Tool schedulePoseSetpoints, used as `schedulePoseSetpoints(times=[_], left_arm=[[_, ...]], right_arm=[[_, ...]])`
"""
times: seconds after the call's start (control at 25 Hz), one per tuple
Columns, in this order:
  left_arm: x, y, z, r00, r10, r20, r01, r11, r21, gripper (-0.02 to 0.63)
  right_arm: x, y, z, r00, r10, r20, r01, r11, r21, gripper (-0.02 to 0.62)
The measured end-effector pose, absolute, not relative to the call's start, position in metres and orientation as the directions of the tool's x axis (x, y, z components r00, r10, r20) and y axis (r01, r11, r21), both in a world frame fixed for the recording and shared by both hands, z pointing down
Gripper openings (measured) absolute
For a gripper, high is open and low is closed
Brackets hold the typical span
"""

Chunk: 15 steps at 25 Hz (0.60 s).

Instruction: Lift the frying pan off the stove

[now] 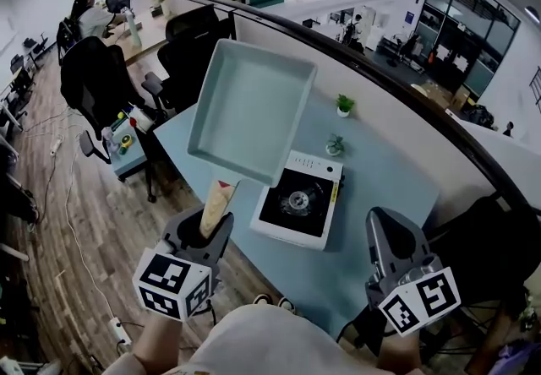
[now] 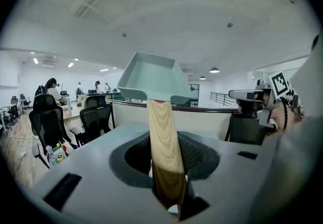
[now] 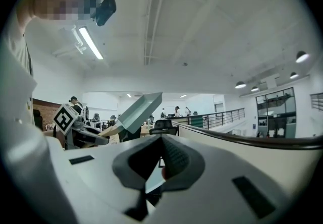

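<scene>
Wooden handle (image 2: 164, 152) clamped, square teal pan (image 1: 249, 107)

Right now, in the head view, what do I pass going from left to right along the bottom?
left hand-held gripper → stove → right hand-held gripper. The frying pan overlaps the first two, so it is left out.

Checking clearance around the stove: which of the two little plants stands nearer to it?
The paler plant, just beyond the stove's back edge; the greener plant in a white pot stands farther off.
</scene>
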State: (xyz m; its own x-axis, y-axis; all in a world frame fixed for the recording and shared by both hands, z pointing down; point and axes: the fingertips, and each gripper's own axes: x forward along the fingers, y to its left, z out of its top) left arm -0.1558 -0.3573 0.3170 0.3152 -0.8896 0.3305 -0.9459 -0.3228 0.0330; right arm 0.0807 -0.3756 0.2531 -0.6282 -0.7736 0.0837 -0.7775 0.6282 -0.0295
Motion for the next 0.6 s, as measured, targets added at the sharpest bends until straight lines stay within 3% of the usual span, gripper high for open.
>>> schedulePoseSetpoints(times=[0.6], left_arm=[[-0.1533,-0.3525,0.3154,0.298,-0.892,0.339,-0.950,-0.311,0.017,0.121]], right_arm=[[0.0787,-0.3767,0.2609,-0.642,-0.760,0.097,-0.766,0.642,-0.036,0.003]])
